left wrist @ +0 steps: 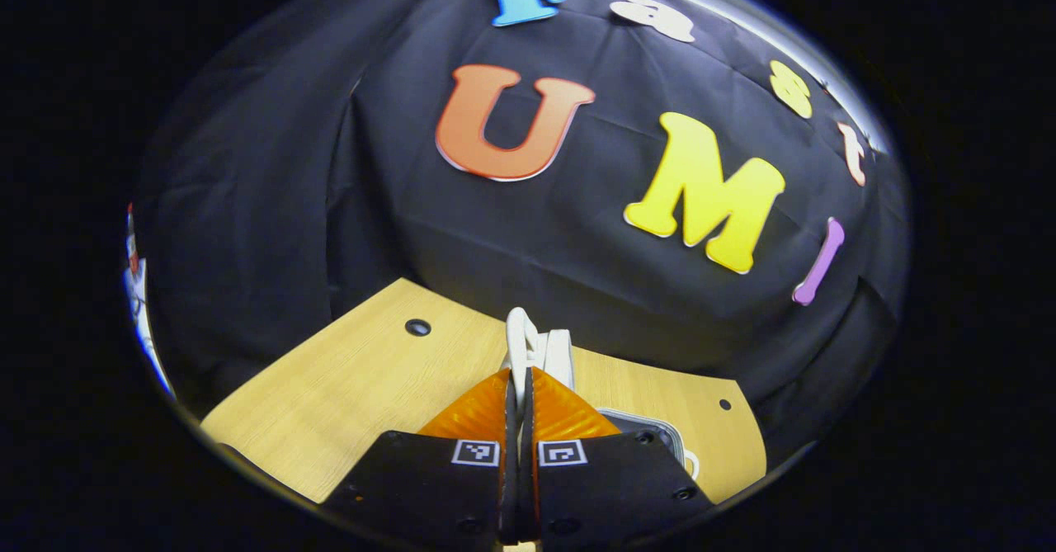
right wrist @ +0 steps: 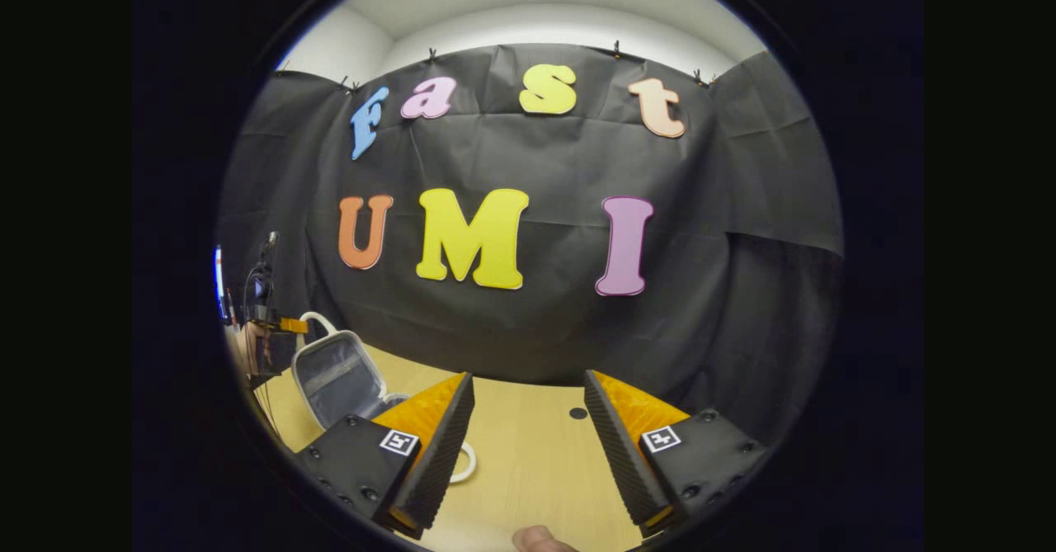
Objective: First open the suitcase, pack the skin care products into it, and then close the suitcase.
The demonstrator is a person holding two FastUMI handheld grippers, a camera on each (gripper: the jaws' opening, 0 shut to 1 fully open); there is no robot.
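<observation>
2 grippers: your left gripper (left wrist: 518,387) is clamped on the white handle (left wrist: 520,346) of the suitcase (right wrist: 338,379), whose lid stands raised at the table's (right wrist: 528,453) left edge, while your right gripper (right wrist: 528,420) hangs wide apart over bare tabletop.

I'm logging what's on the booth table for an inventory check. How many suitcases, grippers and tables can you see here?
Suitcase: 1, lid raised
Grippers: 2, the left gripper closed on the suitcase's white handle, the right gripper open
Table: 1
Total: 4
</observation>
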